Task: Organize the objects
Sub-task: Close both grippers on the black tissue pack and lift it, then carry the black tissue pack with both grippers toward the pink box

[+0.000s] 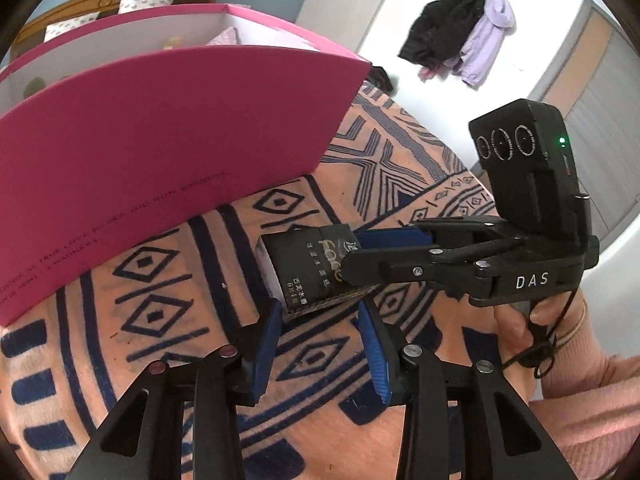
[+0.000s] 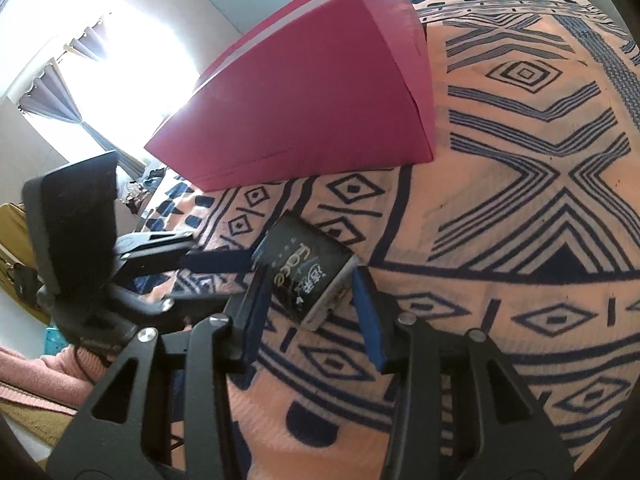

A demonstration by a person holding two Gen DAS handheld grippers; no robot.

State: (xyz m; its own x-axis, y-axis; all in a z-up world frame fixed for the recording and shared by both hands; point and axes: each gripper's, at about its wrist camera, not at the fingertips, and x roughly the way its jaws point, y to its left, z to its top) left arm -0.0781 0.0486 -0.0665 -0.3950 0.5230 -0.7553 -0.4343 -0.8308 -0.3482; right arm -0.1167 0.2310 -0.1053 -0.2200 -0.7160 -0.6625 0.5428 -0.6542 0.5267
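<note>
A black tissue pack [image 1: 308, 264] with gold lettering lies on the patterned bed blanket [image 1: 168, 320], just in front of the pink box [image 1: 160, 152]. My right gripper [image 1: 362, 254] comes in from the right. Its far blue pad and near black finger press on the pack's right end. In the right wrist view the tissue pack [image 2: 304, 272] sits between the pads of the right gripper [image 2: 310, 294]. My left gripper [image 1: 319, 304] has its blue pad tips at the pack's near edge, not clasping it. The left gripper [image 2: 244, 276] reaches in from the left.
The pink box [image 2: 312, 92] is open-topped with white inner dividers [image 1: 120, 44]. A hand in a pink sleeve [image 1: 576, 364] holds the right gripper. Coats [image 1: 460, 36] hang on the far wall. A curtained window [image 2: 112, 80] is at the left, and the blanket [image 2: 520, 200] stretches away to the right.
</note>
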